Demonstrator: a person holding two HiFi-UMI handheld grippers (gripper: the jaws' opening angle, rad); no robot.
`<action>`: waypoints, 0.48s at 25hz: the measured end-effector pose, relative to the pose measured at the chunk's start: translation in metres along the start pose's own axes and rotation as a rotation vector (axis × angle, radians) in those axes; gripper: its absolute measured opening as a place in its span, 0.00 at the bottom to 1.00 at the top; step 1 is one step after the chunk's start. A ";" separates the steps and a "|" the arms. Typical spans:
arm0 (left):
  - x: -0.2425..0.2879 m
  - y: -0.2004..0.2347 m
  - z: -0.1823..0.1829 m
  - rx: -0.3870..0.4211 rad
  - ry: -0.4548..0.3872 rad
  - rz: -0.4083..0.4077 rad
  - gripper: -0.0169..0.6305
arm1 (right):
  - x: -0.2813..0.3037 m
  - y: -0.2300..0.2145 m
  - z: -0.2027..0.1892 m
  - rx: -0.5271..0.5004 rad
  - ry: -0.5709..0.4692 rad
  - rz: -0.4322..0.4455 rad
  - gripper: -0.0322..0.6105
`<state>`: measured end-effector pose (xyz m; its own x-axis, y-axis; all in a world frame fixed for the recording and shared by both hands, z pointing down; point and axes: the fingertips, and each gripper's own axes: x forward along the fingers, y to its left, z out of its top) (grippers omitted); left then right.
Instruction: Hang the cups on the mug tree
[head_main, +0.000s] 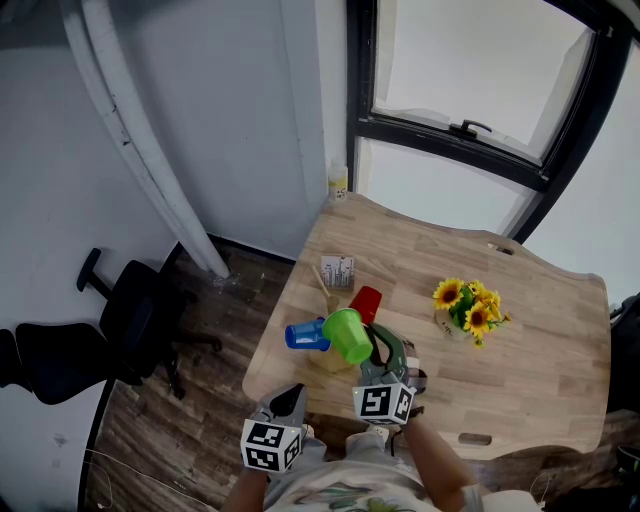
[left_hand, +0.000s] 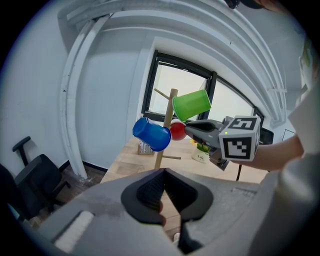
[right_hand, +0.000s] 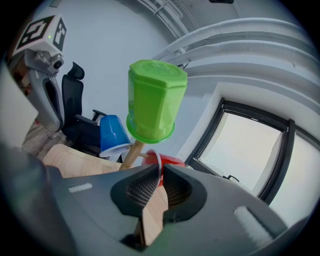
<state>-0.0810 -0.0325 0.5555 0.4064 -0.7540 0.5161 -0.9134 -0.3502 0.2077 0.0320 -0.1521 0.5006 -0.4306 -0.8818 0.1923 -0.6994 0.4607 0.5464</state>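
Mug tree (left_hand: 160, 159) at the near-left corner of the surface (head_main: 540, 350), left cup (head_main: 304, 334) on its left peg, top cup (head_main: 348, 334) on an upper peg, rear cup (head_main: 367, 302) just behind, flowerpot (head_main: 468, 312) to the right, card box (head_main: 338, 271) behind, chair (head_main: 130, 320) on the floor to the left

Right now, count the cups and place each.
3. Blue cup hangs left on the mug tree; green cup at its top; red cup beside the trunk, handle in the right gripper. None seems hidden.
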 end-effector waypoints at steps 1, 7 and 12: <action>0.000 0.000 0.000 0.001 -0.001 -0.001 0.03 | 0.000 0.001 -0.001 0.001 0.000 0.001 0.10; 0.001 0.002 -0.001 0.001 0.005 -0.003 0.03 | 0.001 0.007 -0.003 0.011 -0.005 0.006 0.10; 0.001 0.003 -0.001 0.001 0.006 -0.005 0.03 | 0.000 0.013 -0.002 0.002 0.003 0.028 0.11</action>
<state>-0.0834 -0.0341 0.5575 0.4111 -0.7487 0.5201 -0.9112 -0.3546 0.2098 0.0240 -0.1465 0.5091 -0.4483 -0.8689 0.2097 -0.6881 0.4852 0.5396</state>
